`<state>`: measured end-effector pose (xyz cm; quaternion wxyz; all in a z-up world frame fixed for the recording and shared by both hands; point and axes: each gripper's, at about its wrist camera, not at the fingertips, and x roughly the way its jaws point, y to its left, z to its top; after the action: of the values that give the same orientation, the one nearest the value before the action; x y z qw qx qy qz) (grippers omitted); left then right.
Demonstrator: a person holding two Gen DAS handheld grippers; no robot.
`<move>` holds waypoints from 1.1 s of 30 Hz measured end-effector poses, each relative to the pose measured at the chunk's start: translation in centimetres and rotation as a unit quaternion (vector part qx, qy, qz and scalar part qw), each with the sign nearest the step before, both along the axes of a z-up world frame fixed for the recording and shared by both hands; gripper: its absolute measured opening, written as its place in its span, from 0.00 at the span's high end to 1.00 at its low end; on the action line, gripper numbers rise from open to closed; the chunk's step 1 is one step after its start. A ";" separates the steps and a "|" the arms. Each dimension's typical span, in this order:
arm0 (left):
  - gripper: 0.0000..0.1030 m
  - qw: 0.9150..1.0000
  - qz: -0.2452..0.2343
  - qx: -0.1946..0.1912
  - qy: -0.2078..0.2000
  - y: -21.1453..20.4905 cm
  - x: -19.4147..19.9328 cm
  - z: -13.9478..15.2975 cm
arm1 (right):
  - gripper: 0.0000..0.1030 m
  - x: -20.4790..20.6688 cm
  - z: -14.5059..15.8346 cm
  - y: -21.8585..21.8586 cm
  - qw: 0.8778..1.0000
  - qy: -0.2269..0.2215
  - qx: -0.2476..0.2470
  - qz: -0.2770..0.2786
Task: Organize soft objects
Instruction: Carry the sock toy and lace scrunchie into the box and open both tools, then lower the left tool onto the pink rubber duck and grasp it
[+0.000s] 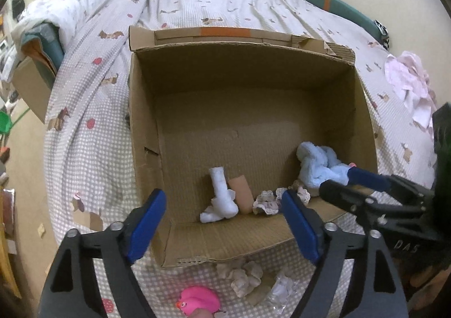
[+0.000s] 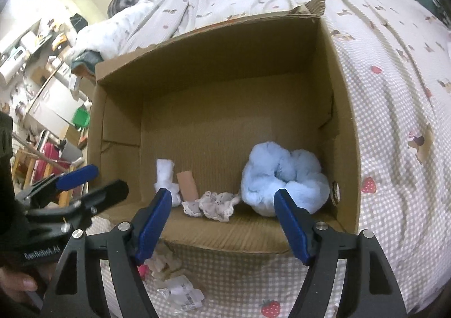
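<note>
1. Your left view is showing a pink rubber duck (image 1: 198,302) and crumpled beige cloth (image 1: 243,275) lying on the checked bedspread (image 1: 84,165) before the open brown cardboard box (image 1: 282,109); your right view is barely catching them.
2. Inside the box are sitting a fluffy light-blue plush (image 2: 282,179), a white rolled sock (image 1: 221,196), a tan cylinder (image 1: 242,195) and a lacy frilled cloth (image 2: 214,203).
3. You are holding the left gripper (image 1: 224,227) and right gripper (image 2: 222,225) with fingers spread wide, gripping nothing.

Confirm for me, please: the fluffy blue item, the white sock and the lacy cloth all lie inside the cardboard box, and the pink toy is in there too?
Not quite: the pink toy lies outside the cardboard box, on the bedspread, as the left wrist view shows. The fluffy blue item, white sock and lacy cloth are inside.
</note>
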<state>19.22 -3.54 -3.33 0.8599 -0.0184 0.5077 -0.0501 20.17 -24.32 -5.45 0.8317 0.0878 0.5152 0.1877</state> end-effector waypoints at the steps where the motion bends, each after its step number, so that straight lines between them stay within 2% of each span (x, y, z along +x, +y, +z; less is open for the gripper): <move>1: 0.18 1.000 -0.001 0.005 -0.003 -0.1 0.0 0.1 | 0.23 0.0 0.0 -0.1 1.000 0.000 0.000 -0.001; 5: 0.17 1.000 0.006 0.017 -0.009 0.1 -0.3 0.3 | 0.23 0.1 0.1 0.1 1.000 -0.002 -0.004 -0.001; 10: 0.17 1.000 0.017 0.002 -0.015 1.0 -1.1 1.1 | 0.23 -0.1 0.1 0.0 1.000 -0.002 -0.011 -0.003; 15: 0.17 0.999 0.029 0.003 -0.020 1.6 -1.9 1.8 | 0.23 -0.5 0.1 -0.1 1.000 -0.002 -0.019 -0.006; 26: 0.17 0.998 0.055 -0.001 -0.013 3.0 -4.0 2.4 | 0.23 -3.1 1.6 0.4 0.998 -0.034 -0.046 0.012; 33: 0.17 0.998 0.068 0.003 0.003 3.6 -6.4 1.9 | 0.23 -5.0 1.8 0.4 0.998 -0.030 -0.045 0.017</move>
<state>12.81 0.03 -1.45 0.8597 -0.0504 0.5081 0.0105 15.15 -23.93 -3.65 0.8466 0.0356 0.4992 0.1813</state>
